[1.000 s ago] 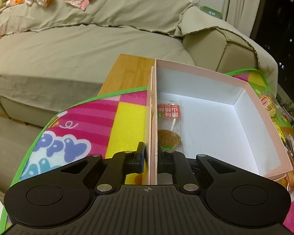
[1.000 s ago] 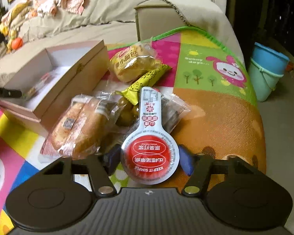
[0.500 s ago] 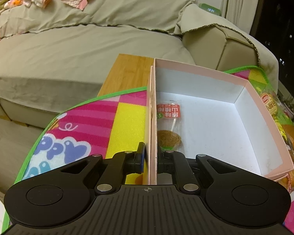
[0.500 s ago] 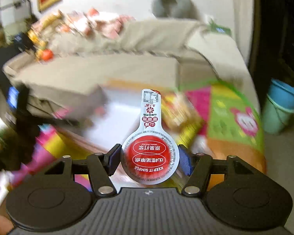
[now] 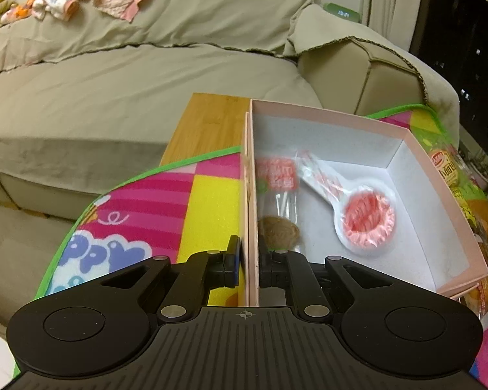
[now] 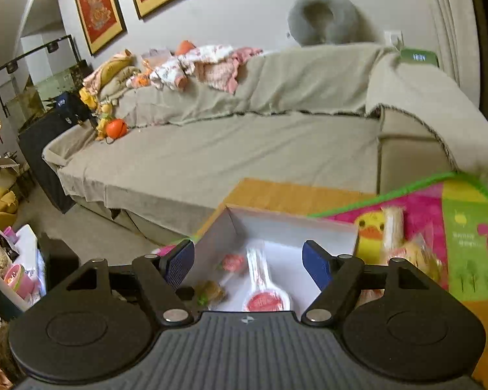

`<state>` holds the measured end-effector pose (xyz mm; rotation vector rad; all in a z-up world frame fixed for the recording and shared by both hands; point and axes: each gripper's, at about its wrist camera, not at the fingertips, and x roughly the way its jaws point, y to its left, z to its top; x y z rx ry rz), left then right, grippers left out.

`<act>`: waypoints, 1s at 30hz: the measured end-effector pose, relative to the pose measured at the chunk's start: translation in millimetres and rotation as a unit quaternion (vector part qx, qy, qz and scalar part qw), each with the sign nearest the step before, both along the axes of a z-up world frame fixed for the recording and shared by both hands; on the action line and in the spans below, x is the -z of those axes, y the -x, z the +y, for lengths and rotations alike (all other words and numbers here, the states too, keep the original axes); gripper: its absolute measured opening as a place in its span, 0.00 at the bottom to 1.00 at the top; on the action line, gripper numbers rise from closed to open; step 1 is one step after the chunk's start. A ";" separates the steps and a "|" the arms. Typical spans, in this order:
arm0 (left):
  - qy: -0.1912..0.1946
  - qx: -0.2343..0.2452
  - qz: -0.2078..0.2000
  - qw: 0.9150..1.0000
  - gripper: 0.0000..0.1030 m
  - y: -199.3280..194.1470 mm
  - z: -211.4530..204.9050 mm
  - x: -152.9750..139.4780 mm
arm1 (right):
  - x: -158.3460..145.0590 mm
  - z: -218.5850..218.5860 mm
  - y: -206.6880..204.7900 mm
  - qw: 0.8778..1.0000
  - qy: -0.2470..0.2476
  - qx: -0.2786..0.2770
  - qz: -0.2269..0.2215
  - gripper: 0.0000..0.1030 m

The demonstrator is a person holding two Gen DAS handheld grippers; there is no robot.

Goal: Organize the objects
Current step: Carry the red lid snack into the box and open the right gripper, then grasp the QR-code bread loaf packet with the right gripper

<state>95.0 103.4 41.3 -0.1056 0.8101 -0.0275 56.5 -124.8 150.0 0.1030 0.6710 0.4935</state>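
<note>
Right wrist view: right tool (image 6: pixel 248 260) spread, empty above pink box (image 5: pixel 445 191); left tool (image 5: pixel 249 260) clamped on box wall; round red-lidded packet (image 5: pixel 364 216) inside. Next: fetch remaining snacks (image 6: pixel 410 256).

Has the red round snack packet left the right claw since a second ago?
Yes. The snack packet now lies inside the pink box, beside the lollipop; the right claw is open above it.

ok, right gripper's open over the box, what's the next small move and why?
Probably swing the right gripper back toward the snack pile for the next packet. Its jaws are spread and empty, and the red-and-white lollipop packet lies inside the pink box beside the brown lollipop. The left gripper is clamped on the box's near wall, steadying it.
</note>
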 end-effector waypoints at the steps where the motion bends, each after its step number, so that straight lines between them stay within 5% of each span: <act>1: 0.000 0.000 0.000 1.000 0.11 0.5 0.3 0.2 | 5.6 -2.8 2.9 1.000 0.011 0.005 0.000 0.72; 12: -0.001 0.004 0.002 1.000 0.11 2.4 -1.3 0.1 | 56.9 -61.6 53.1 0.991 0.113 0.072 0.026 0.72; 19: -0.003 0.007 0.001 1.000 0.11 3.3 -2.8 0.9 | 79.9 -64.3 91.5 0.984 0.167 0.058 0.033 0.73; 30: -0.004 0.006 0.002 1.000 0.11 3.7 -1.1 1.7 | 85.0 -42.6 88.3 0.987 0.151 0.044 0.016 0.81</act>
